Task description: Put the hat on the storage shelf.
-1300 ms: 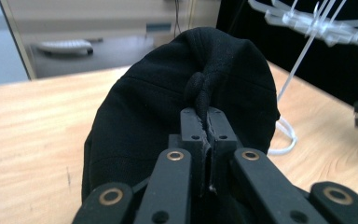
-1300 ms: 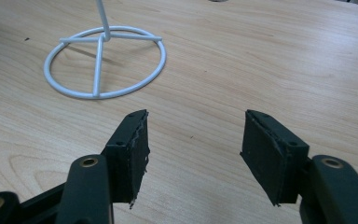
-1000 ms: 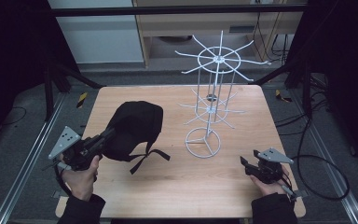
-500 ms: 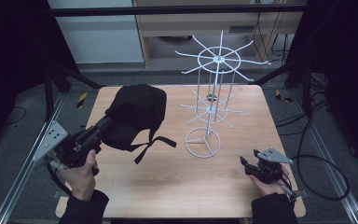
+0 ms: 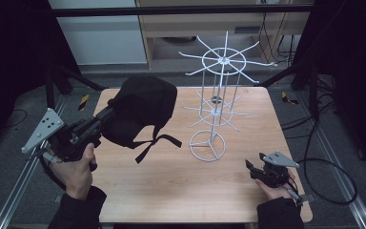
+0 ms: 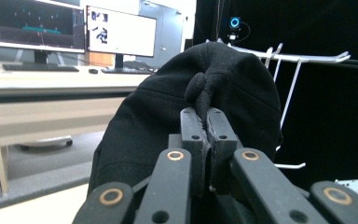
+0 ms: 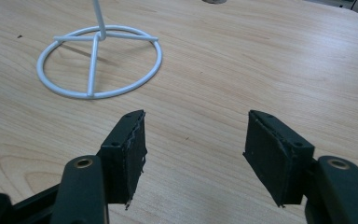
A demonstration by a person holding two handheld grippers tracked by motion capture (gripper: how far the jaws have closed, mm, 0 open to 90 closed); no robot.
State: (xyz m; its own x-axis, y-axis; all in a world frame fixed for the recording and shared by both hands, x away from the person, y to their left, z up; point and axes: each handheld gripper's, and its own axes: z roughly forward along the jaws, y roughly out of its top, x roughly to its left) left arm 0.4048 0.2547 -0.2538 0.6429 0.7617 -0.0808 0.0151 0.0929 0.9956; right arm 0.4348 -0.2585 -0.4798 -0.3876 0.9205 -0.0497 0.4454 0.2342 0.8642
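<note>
Right of the left gripper, which pinches the black cap aloft, stands the wire rack; right gripper gapes empty.

Both sleeves black; left gripper and right gripper matte black, linkage arms with brass-ringed pivots, worn ribbed pads, each topped by a grey three-cornered plate with small holes.
</note>
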